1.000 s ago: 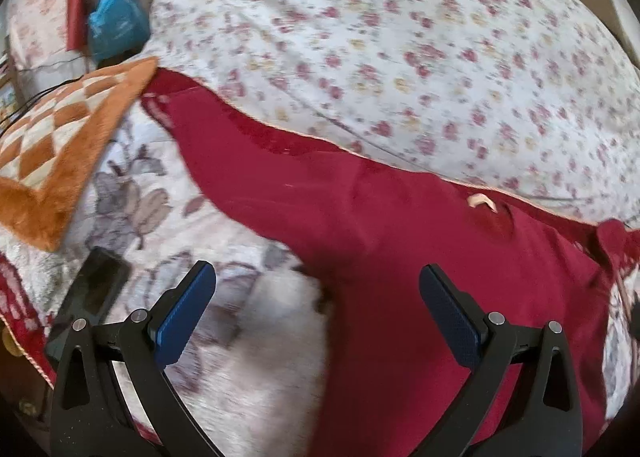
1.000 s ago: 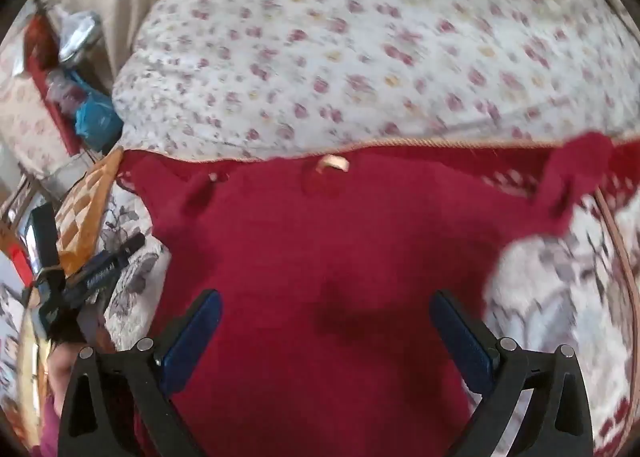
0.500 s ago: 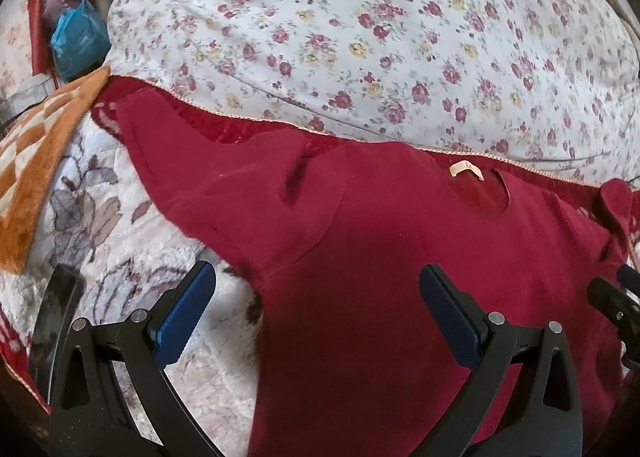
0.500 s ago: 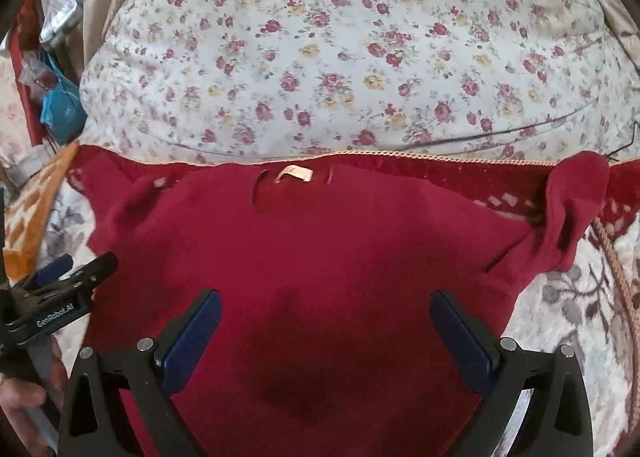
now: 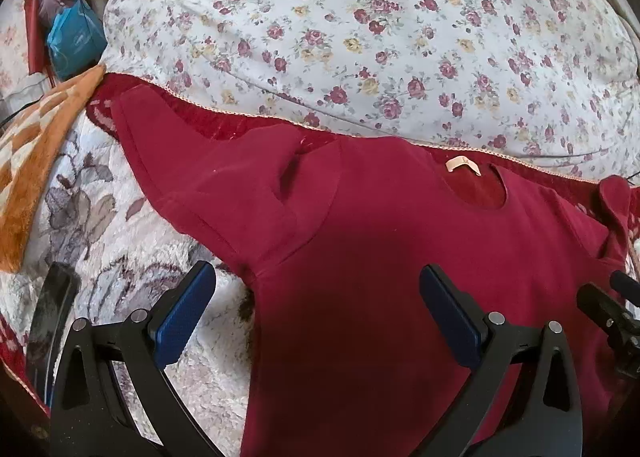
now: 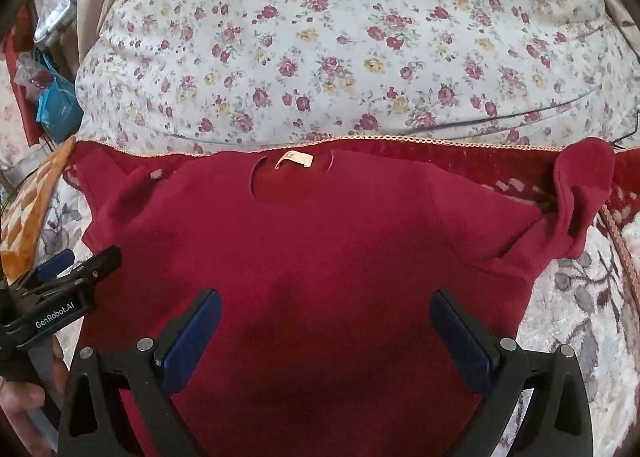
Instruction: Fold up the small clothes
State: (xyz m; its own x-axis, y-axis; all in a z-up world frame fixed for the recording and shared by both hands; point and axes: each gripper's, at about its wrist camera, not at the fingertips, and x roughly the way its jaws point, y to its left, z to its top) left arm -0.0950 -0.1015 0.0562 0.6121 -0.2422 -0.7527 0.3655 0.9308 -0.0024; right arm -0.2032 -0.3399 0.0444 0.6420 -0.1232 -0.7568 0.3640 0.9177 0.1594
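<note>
A large white floral-print cushion (image 6: 360,41) fills the upper frame. Below it lies a pale fluffy rug (image 5: 100,225) with grey leaf motifs and a dark red border (image 6: 460,153). At left sit an orange checkered mat (image 5: 36,161) and a blue bag (image 5: 74,43). Daylight is soft.

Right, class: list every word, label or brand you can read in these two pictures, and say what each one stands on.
"GenRobot.AI": white print on the side of the left gripper, seen from the right wrist view.
Neck label of the red shirt: too small and blurred to read.
Blue bag: no readable print.
</note>
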